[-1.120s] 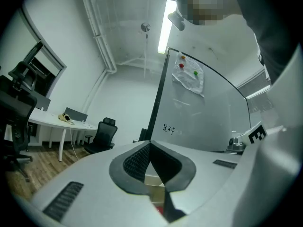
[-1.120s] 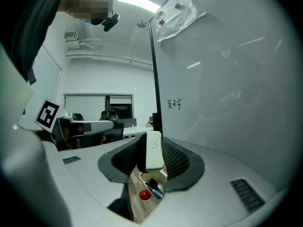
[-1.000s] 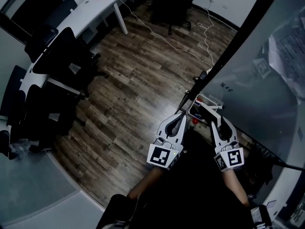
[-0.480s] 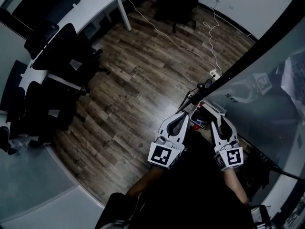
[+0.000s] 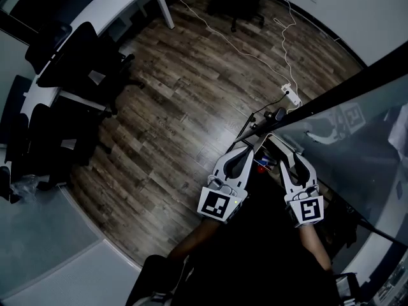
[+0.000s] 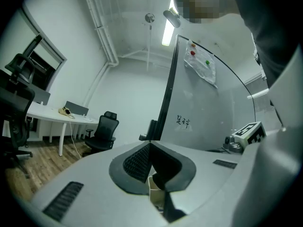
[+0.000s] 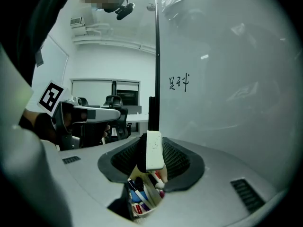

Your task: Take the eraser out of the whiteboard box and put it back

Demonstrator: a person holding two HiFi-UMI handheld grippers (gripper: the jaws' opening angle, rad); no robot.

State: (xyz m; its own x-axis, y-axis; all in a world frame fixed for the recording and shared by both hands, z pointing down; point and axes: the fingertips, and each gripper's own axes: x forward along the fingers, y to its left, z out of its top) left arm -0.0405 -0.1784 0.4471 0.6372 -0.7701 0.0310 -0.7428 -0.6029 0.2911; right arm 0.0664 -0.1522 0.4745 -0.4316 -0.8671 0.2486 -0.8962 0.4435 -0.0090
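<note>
The white eraser stands upright between the dark pads of my right gripper, which is shut on it. Just under it is the whiteboard box, holding several coloured markers. In the head view the box sits at the whiteboard's lower edge, between the left gripper and the right gripper. In its own view the left gripper is shut, tips touching, holding nothing; a cream edge of something shows below it. The eraser is too small to make out in the head view.
The whiteboard's black frame post rises right ahead of both grippers. A power strip with white cable lies on the wood floor. Black office chairs and a white desk stand far left.
Both grippers have shifted a little along the whiteboard's lower edge and slightly lower. The right gripper stays closed on the eraser, and the left stays shut.
</note>
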